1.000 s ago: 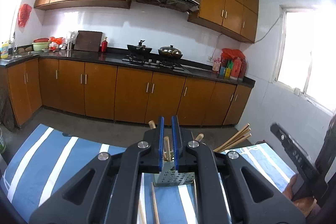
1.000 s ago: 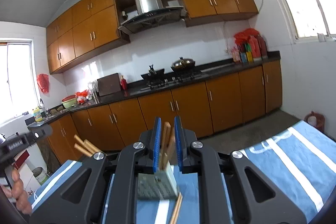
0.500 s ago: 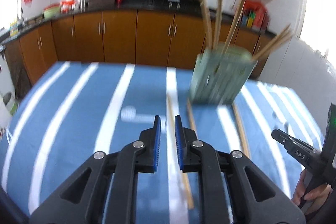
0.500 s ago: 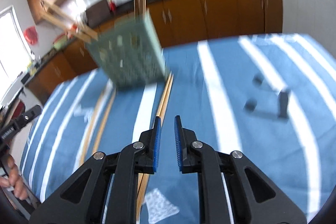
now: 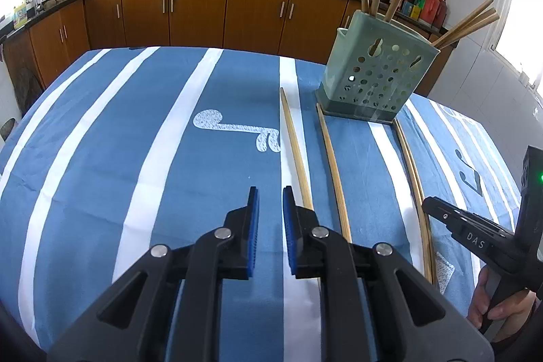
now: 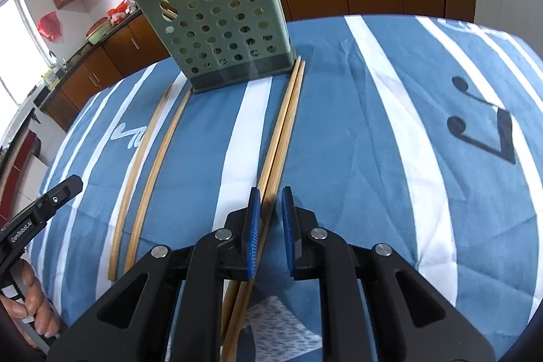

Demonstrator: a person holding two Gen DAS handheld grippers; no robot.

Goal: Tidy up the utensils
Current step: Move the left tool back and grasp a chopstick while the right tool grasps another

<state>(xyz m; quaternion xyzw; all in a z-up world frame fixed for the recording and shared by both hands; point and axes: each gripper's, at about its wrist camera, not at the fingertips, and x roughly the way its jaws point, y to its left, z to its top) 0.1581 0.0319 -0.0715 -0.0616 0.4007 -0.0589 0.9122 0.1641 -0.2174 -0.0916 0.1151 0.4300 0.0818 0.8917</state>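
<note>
A green perforated utensil holder (image 5: 373, 73) (image 6: 220, 29) stands on the blue striped tablecloth with several wooden chopsticks upright in it. More chopsticks lie flat in front of it. In the left wrist view two chopsticks (image 5: 295, 148) (image 5: 334, 172) lie just right of my left gripper (image 5: 270, 195), which is open a little and empty. In the right wrist view a pair of chopsticks (image 6: 281, 131) runs from the holder down between the jaws of my right gripper (image 6: 270, 195), which is open a little above them. Two more chopsticks (image 6: 146, 165) lie to its left.
The tablecloth (image 5: 135, 158) covers the whole table; its edges fall away at left and far side. Kitchen cabinets (image 5: 203, 12) and a counter with pots stand behind. The other hand-held gripper shows at the right edge (image 5: 475, 236) and the left edge (image 6: 37, 219).
Both grippers have tilted down and dropped toward the table. A second ago both were shut on chopsticks over the holder; those now stand in it and both grippers are empty.
</note>
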